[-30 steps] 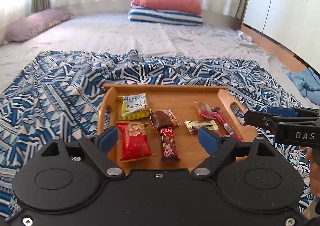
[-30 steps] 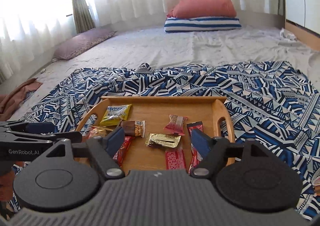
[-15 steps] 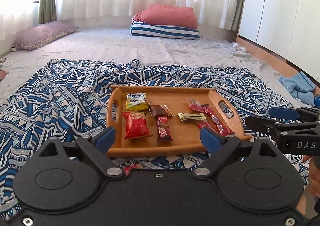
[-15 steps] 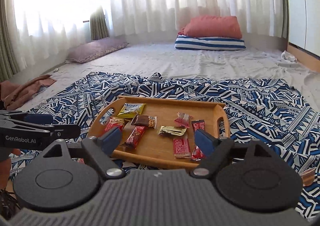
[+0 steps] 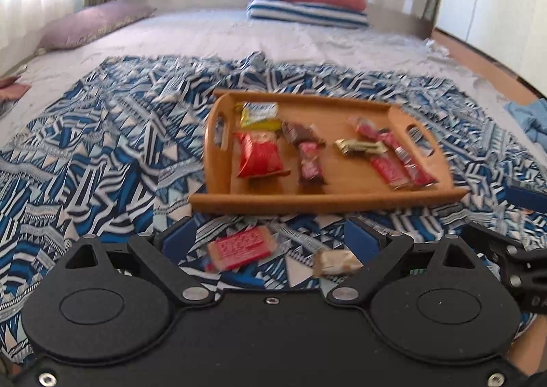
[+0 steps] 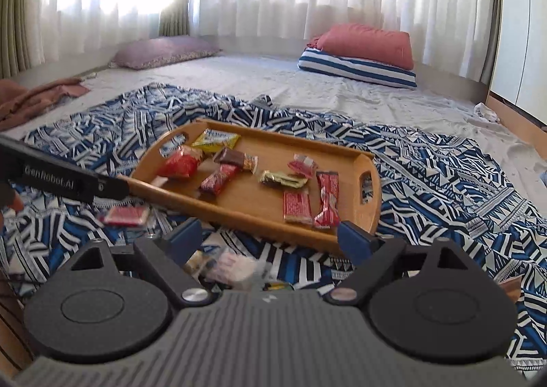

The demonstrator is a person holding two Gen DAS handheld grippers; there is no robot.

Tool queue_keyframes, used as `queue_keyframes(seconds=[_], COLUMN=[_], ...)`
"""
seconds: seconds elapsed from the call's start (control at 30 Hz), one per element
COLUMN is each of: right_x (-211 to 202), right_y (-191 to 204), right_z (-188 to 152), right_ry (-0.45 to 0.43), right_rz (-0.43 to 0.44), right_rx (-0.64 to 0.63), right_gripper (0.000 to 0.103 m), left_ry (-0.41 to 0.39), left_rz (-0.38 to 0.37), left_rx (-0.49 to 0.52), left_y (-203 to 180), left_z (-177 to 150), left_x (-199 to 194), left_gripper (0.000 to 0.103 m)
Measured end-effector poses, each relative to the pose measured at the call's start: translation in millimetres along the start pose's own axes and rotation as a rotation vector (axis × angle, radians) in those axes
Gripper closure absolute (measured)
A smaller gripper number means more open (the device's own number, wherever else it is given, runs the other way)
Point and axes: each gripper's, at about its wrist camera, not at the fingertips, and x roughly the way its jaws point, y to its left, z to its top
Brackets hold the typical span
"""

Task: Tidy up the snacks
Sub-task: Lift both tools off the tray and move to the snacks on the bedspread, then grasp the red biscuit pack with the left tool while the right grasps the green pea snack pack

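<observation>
A wooden tray [image 5: 321,197] lies on the blue patterned cloth and holds several snack packets, among them a red chip bag [image 5: 259,156] and a yellow packet [image 5: 258,113]. The tray [image 6: 367,205] also shows in the right wrist view. My left gripper [image 5: 271,240] is open and empty, above a loose red wafer packet [image 5: 241,248] and a beige packet [image 5: 336,260] on the cloth in front of the tray. My right gripper [image 6: 270,238] is open and empty, above a blurred pile of loose packets [image 6: 229,265]. The red wafer packet [image 6: 124,216] lies to its left.
The blue patterned cloth [image 5: 102,147] covers a grey mattress. A purple pillow [image 6: 164,51] and a red pillow on a striped one [image 6: 362,55] lie far back. A brown cloth [image 6: 37,96] lies at left, white cabinets [image 6: 519,27] at right.
Both grippers have pulled back from the tray and dropped lower. Loose packets on the cloth in front of the tray have come into view between their fingers.
</observation>
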Motion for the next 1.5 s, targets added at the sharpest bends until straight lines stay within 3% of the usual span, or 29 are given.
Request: queue_keyframes(seconds=[0.37,0.63,0.87,1.33,1.43,1.5], right_x=[18,26,33,53,54,54], right_y=[-4,-8,-11,-7,-8,-9], right_z=[-32,-54,-70,-82,-83,-84], right_ry=[0.06,0.066,0.051,0.053,0.05,0.049], right_rz=[-0.035,-0.052,-0.059,-0.074,-0.07,-0.067], right_rx=[-0.018,0.01,0.062,0.069,0.074,0.082], right_gripper=[0.009,0.009,0.009,0.009,0.009,0.009], left_ry=[0.109,0.106,0.068,0.044,0.052,0.052], left_rz=[0.059,0.094,0.118,0.198,0.2,0.193], left_rx=[-0.133,-0.119,-0.169,-0.081,-0.078,-0.07], left_y=[26,23,17,-2,-3,-3], left_z=[-10,-23,-26,-32,-31,-29], left_x=[49,71,85,99,100,99], left_gripper=[0.01,0.008,0.006,0.003,0.007,0.018])
